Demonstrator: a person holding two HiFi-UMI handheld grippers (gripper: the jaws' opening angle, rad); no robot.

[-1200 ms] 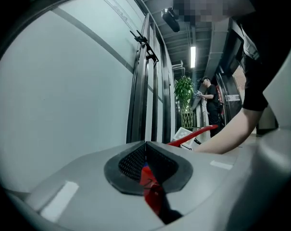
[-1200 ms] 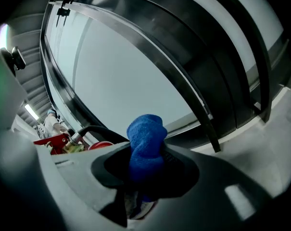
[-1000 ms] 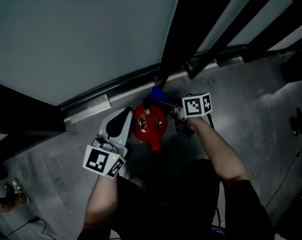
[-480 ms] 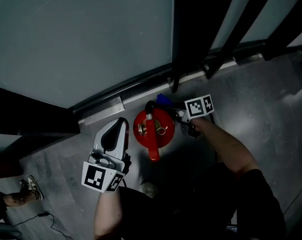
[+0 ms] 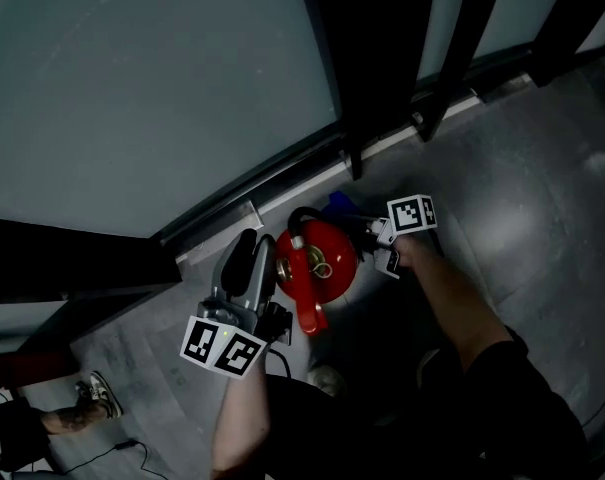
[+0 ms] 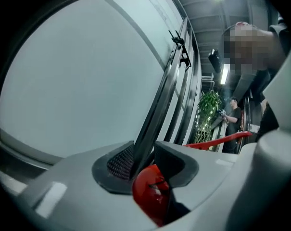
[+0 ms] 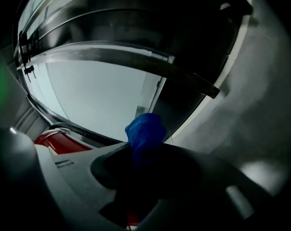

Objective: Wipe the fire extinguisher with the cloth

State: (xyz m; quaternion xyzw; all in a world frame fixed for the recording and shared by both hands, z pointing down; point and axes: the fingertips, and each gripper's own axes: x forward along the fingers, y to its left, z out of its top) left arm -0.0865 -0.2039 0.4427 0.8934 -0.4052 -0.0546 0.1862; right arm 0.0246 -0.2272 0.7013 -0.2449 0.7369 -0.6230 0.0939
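- Red fire extinguisher: glossy rounded shoulder, seen from above. It stands upright on the grey floor, close to the foot of a pale glass panel. A black hose arcs over its top, a metal ring lies at the valve, and a red lever juts toward the person.
- Blue cloth: bunched into a wad at the extinguisher's far right side, near the hose. Contact with the red body cannot be made out.
- Person's left gripper: held about level, just left of the extinguisher, with its marker cube nearest the person. The jaws have just been opening and stand apart. The red body shows low in the gap, and the pads are not pressing on it. The left forearm rises from the bottom edge.
- Person's right gripper: on the extinguisher's right, jaws clamped on the cloth, whose wad sticks out past the tips. The right forearm runs in from the lower right.
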